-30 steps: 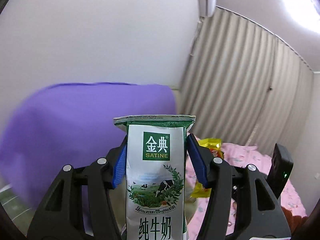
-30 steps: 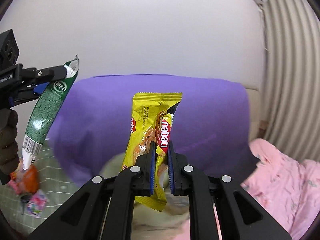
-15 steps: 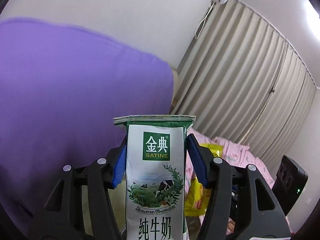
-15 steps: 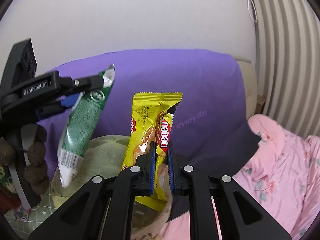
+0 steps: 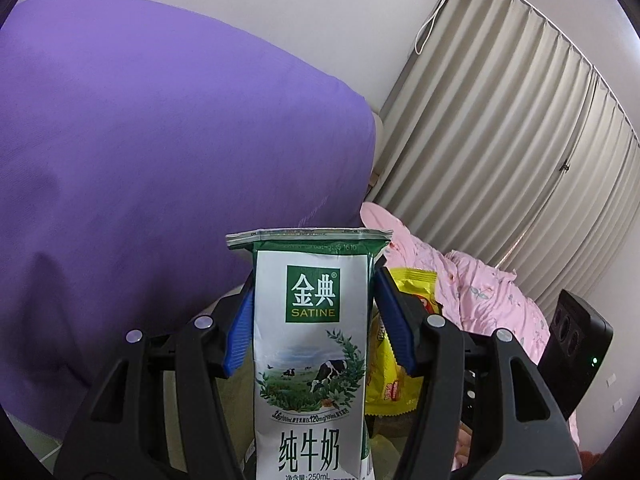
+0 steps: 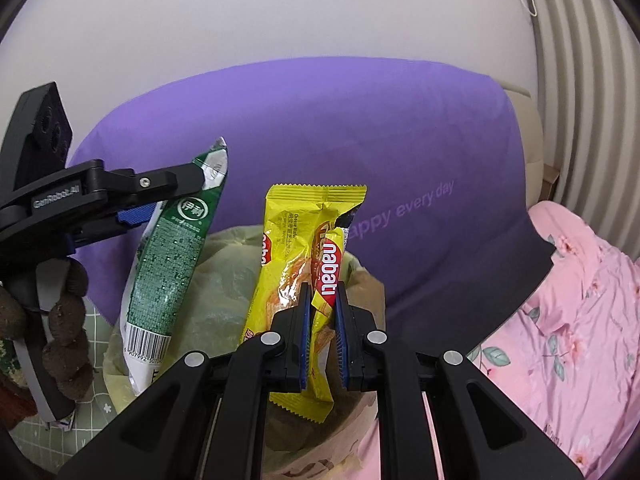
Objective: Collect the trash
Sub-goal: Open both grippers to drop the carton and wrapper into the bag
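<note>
My left gripper [image 5: 312,304] is shut on a green-and-white milk pouch [image 5: 310,360], held upright. The pouch [image 6: 172,264] and left gripper [image 6: 120,200] also show at the left of the right wrist view. My right gripper [image 6: 322,312] is shut on a yellow nabati wafer wrapper [image 6: 304,248], which also shows in the left wrist view [image 5: 400,360]. Both pieces hang above the open mouth of a yellowish-green bag [image 6: 224,288] with brown paper [image 6: 368,288] in it.
A large purple pillow [image 6: 360,140] stands behind the bag, against a white wall. A pink flowered quilt [image 6: 580,300] lies to the right. Beige curtains [image 5: 500,140] hang at the right. A green mat [image 6: 100,404] lies at the lower left.
Both grippers have moved closer to the pillow and down over the bag. The milk pouch has come in beside the yellow wrapper. Both grips are unchanged.
</note>
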Demonstrator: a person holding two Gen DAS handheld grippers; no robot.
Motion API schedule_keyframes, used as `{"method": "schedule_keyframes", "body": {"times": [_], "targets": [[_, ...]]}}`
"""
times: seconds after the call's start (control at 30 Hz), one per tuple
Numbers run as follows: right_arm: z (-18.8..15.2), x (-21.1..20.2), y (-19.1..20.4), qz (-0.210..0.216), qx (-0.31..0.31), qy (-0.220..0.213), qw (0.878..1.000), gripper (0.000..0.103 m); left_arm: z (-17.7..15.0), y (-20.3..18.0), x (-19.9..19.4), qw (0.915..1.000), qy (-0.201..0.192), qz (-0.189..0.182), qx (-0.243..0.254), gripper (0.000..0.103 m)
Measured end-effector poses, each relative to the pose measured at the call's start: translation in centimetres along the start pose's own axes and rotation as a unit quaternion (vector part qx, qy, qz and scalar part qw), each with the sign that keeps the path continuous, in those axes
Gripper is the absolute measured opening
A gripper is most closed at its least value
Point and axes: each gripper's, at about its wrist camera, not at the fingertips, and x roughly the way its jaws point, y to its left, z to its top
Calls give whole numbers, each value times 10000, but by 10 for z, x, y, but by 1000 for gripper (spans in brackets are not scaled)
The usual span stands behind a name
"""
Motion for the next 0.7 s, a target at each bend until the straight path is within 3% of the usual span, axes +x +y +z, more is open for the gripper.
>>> {"method": "schedule_keyframes", "body": {"times": [0.2, 0.5, 0.6, 0.63, 0.67, 0.7], "targets": [[-7, 0, 13, 140, -117, 82, 9998, 12, -17, 8, 4, 9983, 247, 360, 397, 53], [-12, 5, 44, 137, -532, 165, 9984, 13, -18, 52, -11, 9985, 342, 282, -308, 53], [-16, 5, 51, -17, -602, 221, 9979, 15, -19, 58, -9, 9972, 534, 42, -515, 58], [-17, 5, 50, -72, -599, 209, 9980, 25, -20, 59, -8, 9969, 548, 26, -567, 59], [-19, 5, 48, -82, -550, 192, 9983, 42, -20, 60, -8, 9967, 536, 32, -600, 61], [-19, 4, 45, -48, -473, 179, 9987, 48, -21, 60, -8, 9967, 528, 30, -623, 61]]}}
